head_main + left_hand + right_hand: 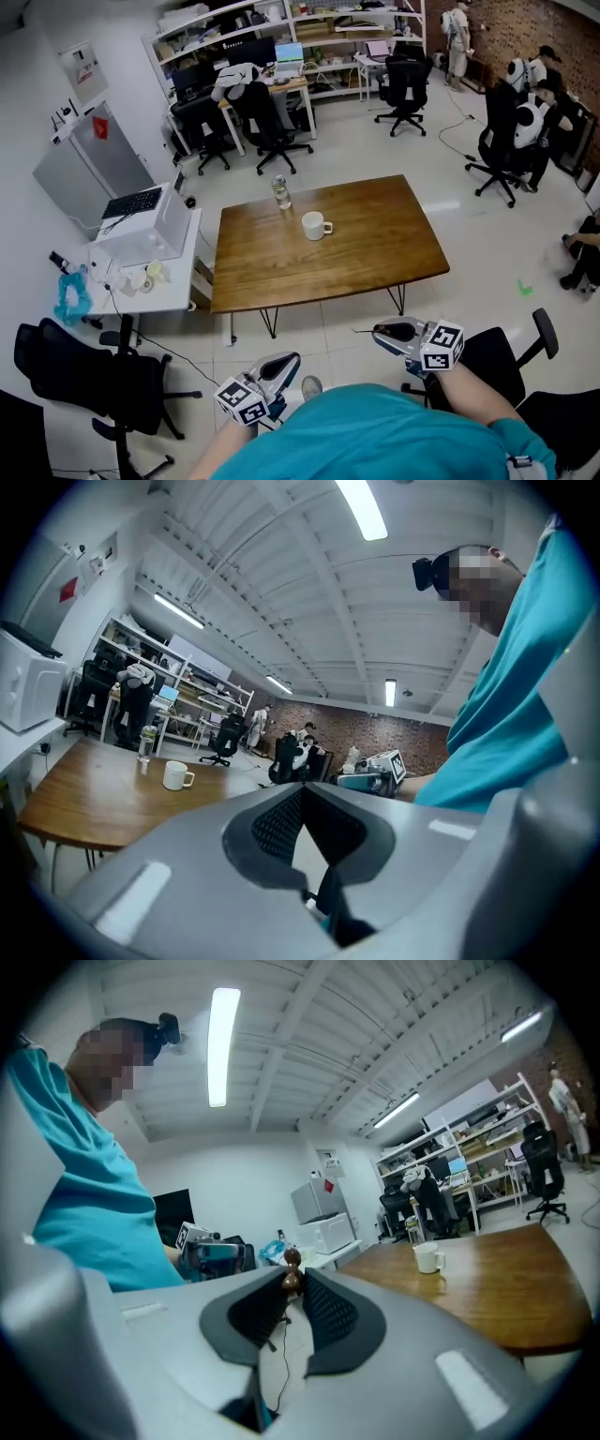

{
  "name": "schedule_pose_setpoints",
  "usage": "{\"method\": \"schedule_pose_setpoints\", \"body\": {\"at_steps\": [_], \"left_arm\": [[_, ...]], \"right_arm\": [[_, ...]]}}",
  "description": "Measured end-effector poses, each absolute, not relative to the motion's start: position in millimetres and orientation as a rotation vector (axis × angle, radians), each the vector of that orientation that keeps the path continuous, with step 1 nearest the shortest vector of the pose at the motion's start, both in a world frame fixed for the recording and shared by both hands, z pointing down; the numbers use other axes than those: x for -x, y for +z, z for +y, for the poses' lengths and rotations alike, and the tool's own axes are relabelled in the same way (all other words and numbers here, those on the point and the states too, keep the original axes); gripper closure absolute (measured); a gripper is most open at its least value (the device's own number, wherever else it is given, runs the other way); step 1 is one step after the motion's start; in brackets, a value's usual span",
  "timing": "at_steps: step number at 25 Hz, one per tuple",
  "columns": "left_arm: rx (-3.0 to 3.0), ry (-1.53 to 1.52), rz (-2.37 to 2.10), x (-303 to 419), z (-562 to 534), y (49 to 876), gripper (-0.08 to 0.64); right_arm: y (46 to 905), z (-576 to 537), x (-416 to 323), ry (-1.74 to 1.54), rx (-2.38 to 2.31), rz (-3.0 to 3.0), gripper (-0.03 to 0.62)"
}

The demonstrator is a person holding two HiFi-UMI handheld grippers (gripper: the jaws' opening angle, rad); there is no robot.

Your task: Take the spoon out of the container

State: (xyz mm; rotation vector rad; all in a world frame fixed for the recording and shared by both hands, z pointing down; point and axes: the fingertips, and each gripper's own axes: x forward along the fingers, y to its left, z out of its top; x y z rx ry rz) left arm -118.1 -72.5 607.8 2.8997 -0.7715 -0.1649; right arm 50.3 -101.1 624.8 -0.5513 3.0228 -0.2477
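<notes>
Spoon (292,1262), visible only as a small brown knobbed end, is pinched between the tips of the right tool (292,1284). It is held close to the person's teal shirt (375,436), well apart from the white mug (315,225) on the wooden tabletop (384,239). Left tool (305,789) has its jaws pressed together with nothing between them.
</notes>
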Motion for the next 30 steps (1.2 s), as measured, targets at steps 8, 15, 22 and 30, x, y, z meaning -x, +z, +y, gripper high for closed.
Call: {"method": "schedule_pose_setpoints", "body": {"at_steps": [8, 15, 22, 30], "left_arm": [[-2.869, -0.114, -0.81, 37, 37, 597, 0.558], [-2.887, -0.136, -0.844, 56, 78, 592, 0.558], [-2.934, -0.156, -0.836, 135, 94, 596, 0.558], [-2.933, -0.202, -0.829, 200, 71, 590, 0.558]], "right_arm": [[630, 2, -116, -0.28, 0.456, 3.032, 0.541], [636, 48, -100, -0.154, 0.525, 3.106, 0.541], [626, 67, -25, -0.062, 0.613, 3.115, 0.541], [609, 46, 45, -0.067, 0.578, 3.071, 0.541]]}}
